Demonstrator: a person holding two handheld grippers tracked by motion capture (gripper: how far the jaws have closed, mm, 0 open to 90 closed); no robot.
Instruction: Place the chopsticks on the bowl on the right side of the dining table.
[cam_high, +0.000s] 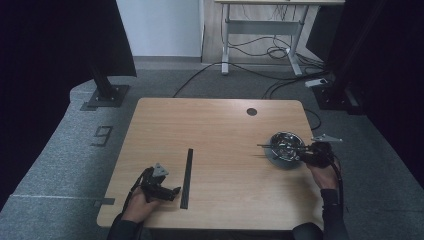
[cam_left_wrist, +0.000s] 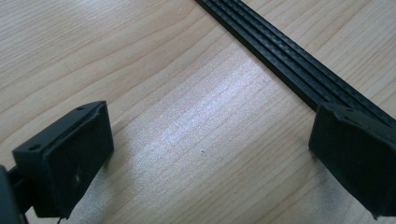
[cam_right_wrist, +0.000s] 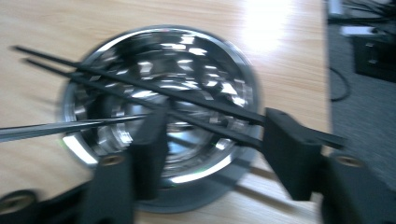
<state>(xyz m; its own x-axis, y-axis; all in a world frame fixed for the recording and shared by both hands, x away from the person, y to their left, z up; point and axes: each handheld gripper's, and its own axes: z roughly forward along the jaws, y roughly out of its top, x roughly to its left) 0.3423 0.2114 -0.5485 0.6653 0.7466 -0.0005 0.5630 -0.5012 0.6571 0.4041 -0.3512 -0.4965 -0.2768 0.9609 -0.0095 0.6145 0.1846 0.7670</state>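
Note:
A shiny steel bowl (cam_high: 285, 146) stands on the wooden table (cam_high: 215, 125) near its right edge. Thin black chopsticks (cam_high: 264, 146) lie across the bowl and stick out to its left. My right gripper (cam_high: 301, 152) reaches over the bowl's near right side. In the right gripper view, the bowl's rim (cam_right_wrist: 233, 56) is blurred. Two chopsticks (cam_right_wrist: 140, 86) run between the jaws of my right gripper (cam_right_wrist: 215, 126) towards the right one, and a wide gap remains. A long black strip (cam_high: 187, 177) lies left of centre. My left gripper (cam_high: 175, 191) rests open beside the strip (cam_left_wrist: 289, 65), with bare wood between the jaws of the left gripper (cam_left_wrist: 210, 135).
A round dark cable hole (cam_high: 251, 111) sits near the table's far edge. Beyond the table are a desk frame (cam_high: 260, 30), floor cables (cam_high: 280, 52) and a black stand base (cam_high: 105, 92). Grey carpet surrounds the table.

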